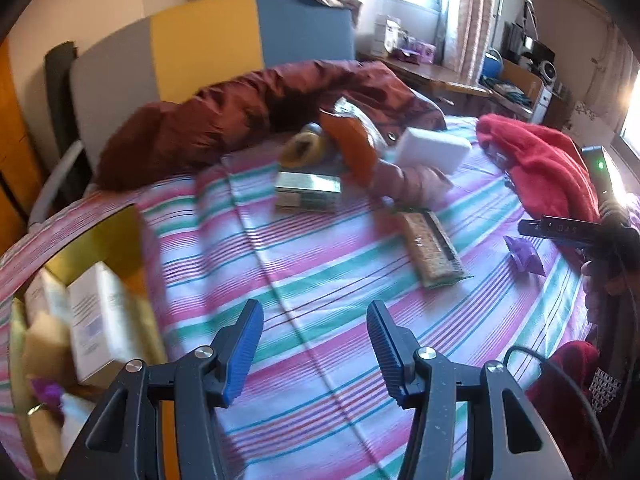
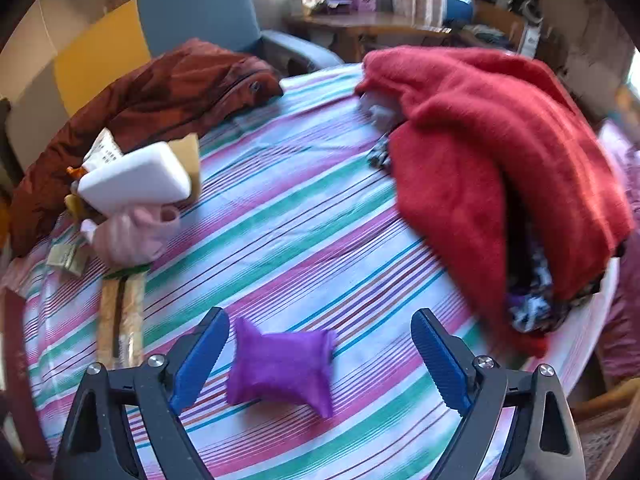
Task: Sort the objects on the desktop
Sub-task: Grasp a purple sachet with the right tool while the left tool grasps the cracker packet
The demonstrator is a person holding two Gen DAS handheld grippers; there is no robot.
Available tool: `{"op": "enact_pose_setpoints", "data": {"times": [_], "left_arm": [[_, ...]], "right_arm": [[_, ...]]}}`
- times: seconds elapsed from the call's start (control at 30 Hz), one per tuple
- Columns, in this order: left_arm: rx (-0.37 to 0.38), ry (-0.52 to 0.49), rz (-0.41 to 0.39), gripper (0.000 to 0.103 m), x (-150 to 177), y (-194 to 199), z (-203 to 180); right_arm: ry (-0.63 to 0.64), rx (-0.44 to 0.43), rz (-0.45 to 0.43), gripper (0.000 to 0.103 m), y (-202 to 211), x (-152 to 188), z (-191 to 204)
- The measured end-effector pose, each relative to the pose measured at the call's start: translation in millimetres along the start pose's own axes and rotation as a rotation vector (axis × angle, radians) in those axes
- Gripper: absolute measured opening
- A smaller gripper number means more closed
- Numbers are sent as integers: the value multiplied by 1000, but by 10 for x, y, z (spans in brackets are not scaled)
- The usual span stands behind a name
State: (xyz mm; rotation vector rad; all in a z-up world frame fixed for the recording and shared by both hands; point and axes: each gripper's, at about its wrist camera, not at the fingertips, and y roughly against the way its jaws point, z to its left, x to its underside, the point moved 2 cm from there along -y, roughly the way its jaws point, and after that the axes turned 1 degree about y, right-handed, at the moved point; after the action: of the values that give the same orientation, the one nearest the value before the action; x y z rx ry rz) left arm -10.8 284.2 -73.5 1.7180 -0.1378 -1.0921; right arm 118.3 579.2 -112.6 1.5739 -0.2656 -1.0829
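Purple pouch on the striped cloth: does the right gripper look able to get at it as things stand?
Probably yes. The purple pouch lies flat on the striped tablecloth, between the open jaws of the right gripper, whose pads are not pressing on it. Nothing lies over it; the red sweater sits well off to one side.

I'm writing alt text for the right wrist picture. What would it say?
An open right gripper hangs over a purple pouch lying between its blue fingers on a striped tablecloth. A red blanket is heaped to the right.
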Motion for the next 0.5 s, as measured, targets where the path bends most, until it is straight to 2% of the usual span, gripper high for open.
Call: {"op": "enact_pose_setpoints", "data": {"times": [0.07,0.23,0.4,0.5], "left_arm": [[28,-1,19,55,-45,-108,-53],[96,-23,42,55,-219,-343,-260],[165,-31,71,55,-401,-580,-497],[181,-47,94,55,-468,-737,-646]], "right_arm": [[23,-22,19,92,-37,24,60],[96,3,77,88,-169,103,195],[131,2,136,65,-288,166,247],[168,13,134,62,-292,198,308]]}}
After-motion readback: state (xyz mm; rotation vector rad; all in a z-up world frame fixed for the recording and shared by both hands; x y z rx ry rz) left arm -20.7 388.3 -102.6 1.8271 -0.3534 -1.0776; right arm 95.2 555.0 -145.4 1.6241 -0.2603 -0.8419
